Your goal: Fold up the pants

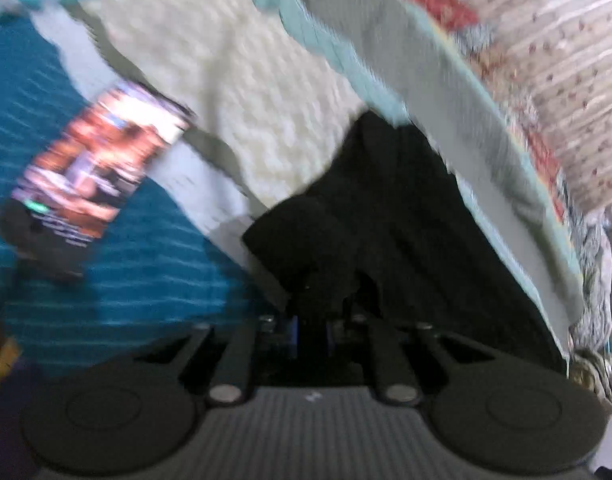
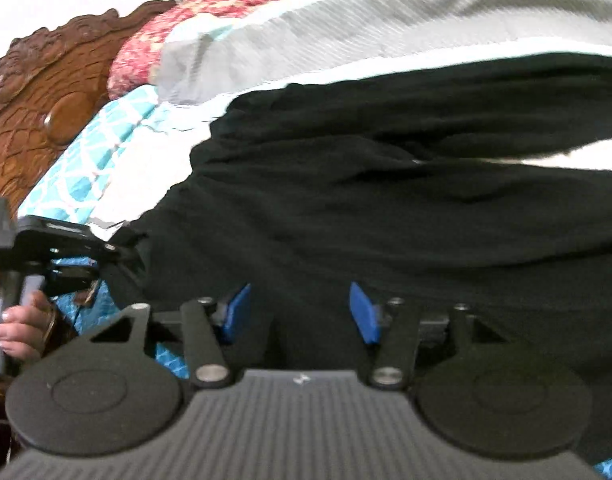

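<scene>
While your left gripper clenches the pants, they spread ahead of your right gripper, jaws released.

Your black pants lie rumpled across the bedding, legs parted at one end, fabric creased.

Both fisheye views bright, heavily motion-blurred, edges bent.
</scene>
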